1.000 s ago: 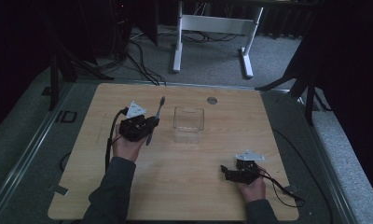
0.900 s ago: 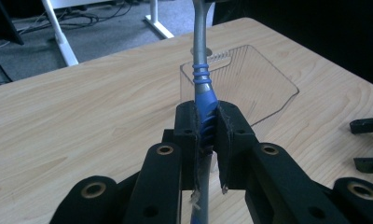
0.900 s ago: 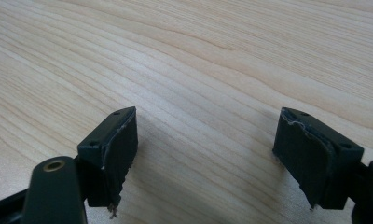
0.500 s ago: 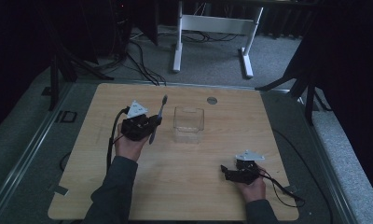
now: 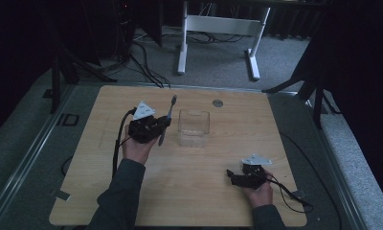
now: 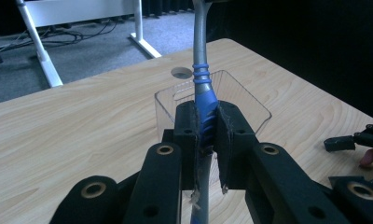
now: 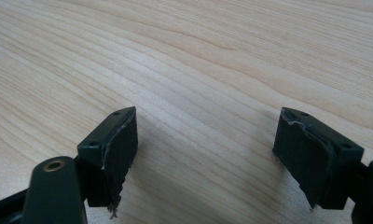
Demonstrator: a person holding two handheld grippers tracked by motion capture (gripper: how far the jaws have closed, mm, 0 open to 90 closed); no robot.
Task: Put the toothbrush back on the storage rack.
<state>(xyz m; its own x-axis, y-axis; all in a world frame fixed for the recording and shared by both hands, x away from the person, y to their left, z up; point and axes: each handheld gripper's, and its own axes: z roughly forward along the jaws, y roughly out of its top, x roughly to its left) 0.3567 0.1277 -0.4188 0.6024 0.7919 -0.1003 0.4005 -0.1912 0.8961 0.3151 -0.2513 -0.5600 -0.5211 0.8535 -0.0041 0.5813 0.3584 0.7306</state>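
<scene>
Two jaws of your left gripper (image 6: 205,135) clamp the blue-and-grey toothbrush (image 6: 202,88) left of the clear plastic box (image 5: 194,127); your right gripper (image 7: 205,158), lower right, gapes over bare wooden table (image 5: 194,191)

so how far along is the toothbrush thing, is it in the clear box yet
Done: the left gripper is shut on the toothbrush and holds it off the table. In hand: it sits beside the clear box, not inside. Left: probably getting it into the box. The right gripper is open, over bare table.
</scene>
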